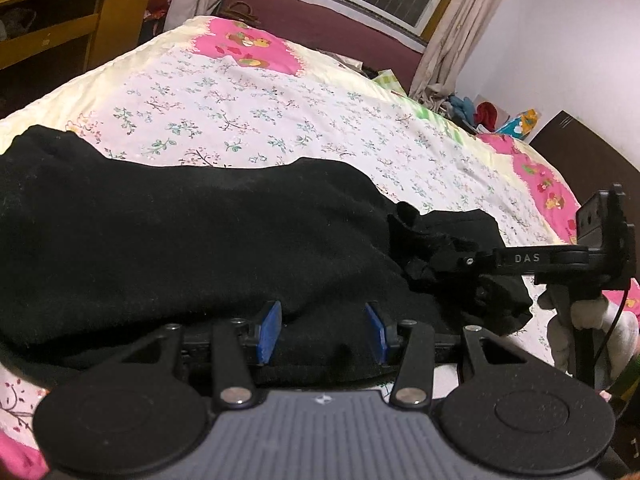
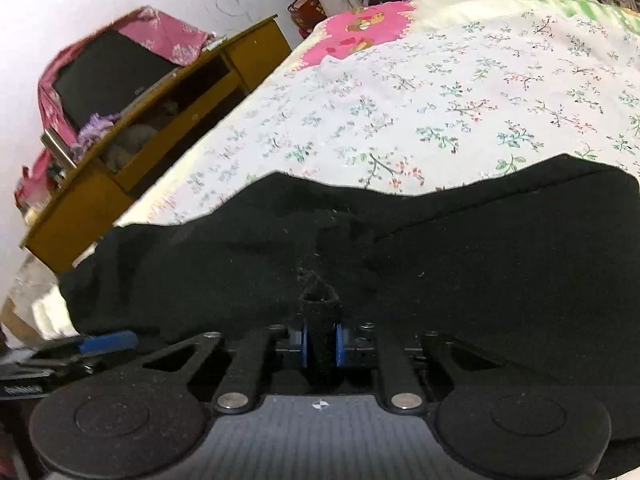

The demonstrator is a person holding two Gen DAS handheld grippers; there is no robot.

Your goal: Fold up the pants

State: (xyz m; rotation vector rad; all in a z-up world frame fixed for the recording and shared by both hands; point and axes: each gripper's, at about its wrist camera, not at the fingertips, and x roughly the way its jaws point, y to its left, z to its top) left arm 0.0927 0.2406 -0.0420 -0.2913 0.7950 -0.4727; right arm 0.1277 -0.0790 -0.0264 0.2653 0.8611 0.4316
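Pants [image 1: 180, 240], black and fuzzy like fleece, lie bunched on the bed's [image 1: 280, 120] floral sheet, at its near edge. Right gripper [image 2: 320, 344] has its blue pads pinched tight on a small fold of the pants. Left gripper [image 1: 323, 330] stands wide apart over the pants, gripping nothing. "DAS" is printed on the right gripper's arm (seen from the left wrist).

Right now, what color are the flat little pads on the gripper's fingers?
Blue. The left gripper's finger pads show best in the left wrist view.
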